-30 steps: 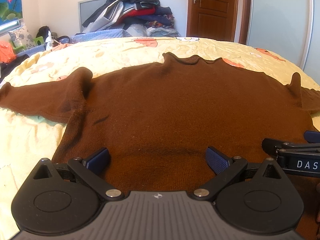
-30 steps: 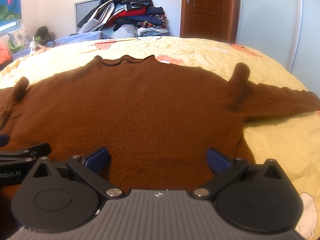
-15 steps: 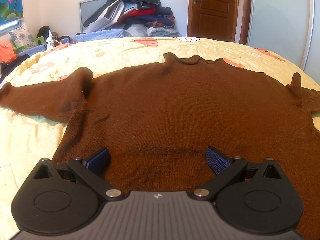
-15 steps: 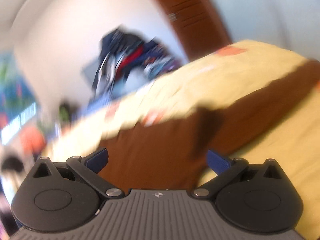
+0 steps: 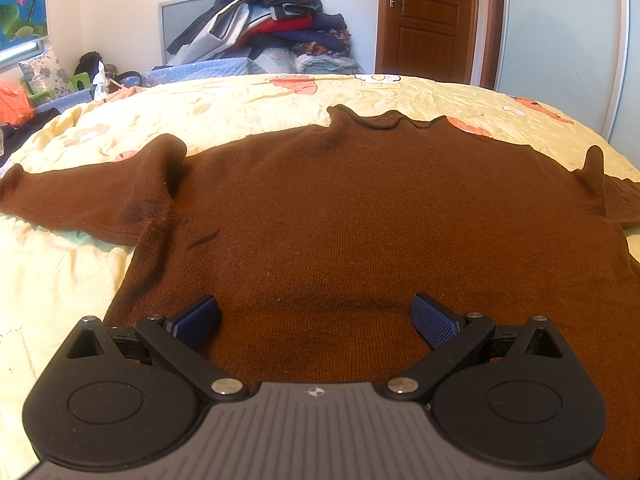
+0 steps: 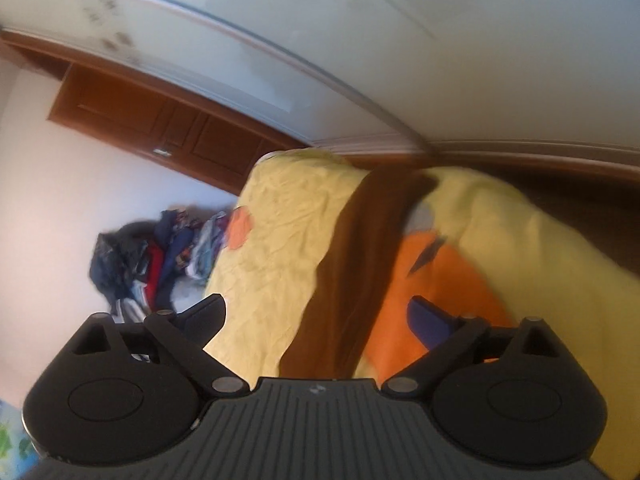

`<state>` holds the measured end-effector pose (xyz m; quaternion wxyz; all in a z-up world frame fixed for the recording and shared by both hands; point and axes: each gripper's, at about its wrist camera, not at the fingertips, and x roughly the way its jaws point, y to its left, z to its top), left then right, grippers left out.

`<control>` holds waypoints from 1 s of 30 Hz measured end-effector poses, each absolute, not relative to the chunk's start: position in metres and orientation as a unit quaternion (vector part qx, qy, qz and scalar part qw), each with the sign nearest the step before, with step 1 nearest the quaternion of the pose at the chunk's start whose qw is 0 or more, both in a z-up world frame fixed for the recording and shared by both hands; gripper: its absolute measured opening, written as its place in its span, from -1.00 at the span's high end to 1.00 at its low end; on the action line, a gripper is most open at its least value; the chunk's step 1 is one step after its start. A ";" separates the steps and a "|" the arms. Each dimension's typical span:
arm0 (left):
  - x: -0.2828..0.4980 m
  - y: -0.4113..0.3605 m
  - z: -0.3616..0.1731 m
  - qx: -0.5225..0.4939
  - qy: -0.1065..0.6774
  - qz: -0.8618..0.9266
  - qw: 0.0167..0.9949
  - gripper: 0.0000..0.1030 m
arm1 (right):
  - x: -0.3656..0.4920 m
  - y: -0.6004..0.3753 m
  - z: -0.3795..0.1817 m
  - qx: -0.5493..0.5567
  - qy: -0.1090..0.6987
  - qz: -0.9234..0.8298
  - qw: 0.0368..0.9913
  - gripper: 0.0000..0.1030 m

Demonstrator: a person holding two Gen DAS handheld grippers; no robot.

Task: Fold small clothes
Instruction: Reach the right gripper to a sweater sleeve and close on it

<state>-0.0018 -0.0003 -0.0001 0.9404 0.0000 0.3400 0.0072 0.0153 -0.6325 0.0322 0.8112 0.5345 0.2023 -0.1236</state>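
Yellow bedding (image 5: 52,280) with orange and white cartoon patches covers the bed that fills both views. Nearest the left wrist camera, the left gripper (image 5: 315,320) hangs low over the hem of a brown sweater (image 5: 340,208), its blue-padded fingers (image 5: 434,320) spread wide with nothing between them. No brand name or other writing can be read on either gripper; only a small emblem sits on the ribbed grey body.

The sweater lies flat and face up on the bedding, hem at 6 o'clock and rolled collar (image 5: 386,120) at 12 o'clock. One sleeve (image 5: 80,196) stretches out toward 9 o'clock, and the other runs off the frame edge at 3 o'clock. Beyond the collar, past the far edge of the bed, a pile of clothes (image 5: 272,24) leans against the white wall at 12 o'clock, with a wooden door (image 5: 428,16) at 1 o'clock and a pale wardrobe panel (image 5: 560,40) with flower motifs at 2 o'clock.

The right wrist view is tilted sharply and blurred. The right gripper (image 6: 316,314) is also wide open and empty, raised above the bedding. A brown sleeve (image 6: 360,264) of the sweater runs from 6 o'clock up toward 12 o'clock between its fingers, without touching them as far as the blur allows. A large orange patch (image 6: 448,280) lies just beside that sleeve at 3 o'clock.
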 end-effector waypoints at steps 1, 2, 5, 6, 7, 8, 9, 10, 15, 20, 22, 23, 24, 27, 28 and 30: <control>-0.002 0.000 0.000 0.000 0.340 0.007 0.940 -1.00 | 0.017 -0.637 0.031 0.530 0.197 -0.138 0.813 -0.88; -0.002 0.000 0.000 0.000 0.340 0.007 0.940 -1.00 | 0.020 -0.647 0.029 0.533 0.188 -0.144 0.813 -0.88; -0.002 0.000 0.000 0.000 0.340 0.007 0.940 -1.00 | 0.026 -0.665 0.021 0.558 0.180 -0.150 0.796 -0.87; -0.003 0.000 0.000 -0.001 0.340 0.008 0.940 -1.00 | 0.030 -0.668 0.017 0.564 0.181 -0.151 0.792 -0.84; -0.003 0.001 0.000 -0.001 0.340 0.009 0.940 -1.00 | 0.032 -0.671 0.013 0.569 0.182 -0.149 0.788 -0.81; -0.003 0.001 0.000 -0.002 0.340 0.010 0.940 -1.00 | 0.035 -0.671 0.012 0.573 0.181 -0.143 0.787 -0.78; -0.003 0.001 0.000 -0.002 0.340 0.010 0.940 -1.00 | 0.037 -0.672 0.010 0.577 0.183 -0.136 0.785 -0.76; -0.003 0.001 0.000 -0.002 0.340 0.010 0.940 -1.00 | 0.041 -0.672 0.009 0.580 0.186 -0.128 0.783 -0.75; -0.003 0.001 0.000 -0.002 0.340 0.009 0.940 -1.00 | 0.047 -0.684 0.012 0.582 0.189 -0.116 0.782 -0.74; -0.003 0.001 0.000 -0.001 0.340 0.010 0.940 -1.00 | 0.056 -0.688 0.015 0.588 0.196 -0.118 0.776 -0.43; -0.003 0.001 0.001 -0.001 0.340 0.010 0.940 -1.00 | 0.055 -0.686 0.014 0.579 0.205 -0.125 0.779 -0.09; -0.003 0.001 0.001 -0.001 0.340 0.009 0.940 -1.00 | 0.055 -0.684 0.012 0.575 0.210 -0.128 0.780 0.19; -0.003 0.001 0.001 -0.001 0.340 0.010 0.940 -1.00 | 0.055 -0.683 0.009 0.573 0.214 -0.132 0.780 0.50; -0.003 0.001 0.001 -0.001 0.340 0.010 0.940 -1.00 | 0.051 -0.677 0.005 0.555 0.213 -0.153 0.789 0.80; -0.003 0.001 0.001 -0.001 0.340 0.010 0.940 -1.00 | 0.049 -0.673 0.007 0.551 0.204 -0.160 0.793 0.78; -0.003 0.001 0.001 -0.001 0.340 0.010 0.940 -1.00 | 0.046 -0.658 0.020 0.530 0.187 -0.160 0.811 0.78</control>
